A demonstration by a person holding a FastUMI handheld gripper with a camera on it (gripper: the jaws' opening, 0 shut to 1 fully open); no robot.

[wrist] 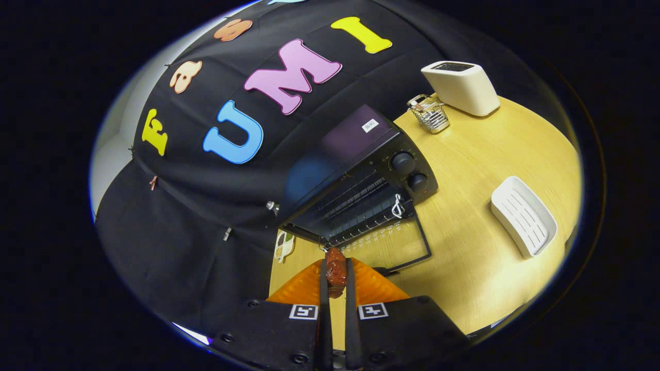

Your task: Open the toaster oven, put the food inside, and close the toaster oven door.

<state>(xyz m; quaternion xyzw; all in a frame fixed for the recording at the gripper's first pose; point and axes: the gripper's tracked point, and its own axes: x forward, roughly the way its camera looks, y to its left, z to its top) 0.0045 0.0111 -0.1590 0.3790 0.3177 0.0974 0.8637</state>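
A black toaster oven [371, 170] stands on the wooden table against the booth wall. Its glass door [397, 242] hangs open, lying flat toward me, and the wire rack [356, 203] inside shows. My gripper [335, 273] is shut on a reddish-brown piece of food [335, 270], held between both fingers just in front of the open door's edge, above the table. The whole view is tilted, so the oven leans to one side.
A white pop-up toaster [461, 85] and a small wire rack holder [430, 114] stand beyond the oven. A white ridged tray [523, 215] lies on the table [479, 170] off to the oven's knob side. A small patterned plate [283, 246] sits near the wall.
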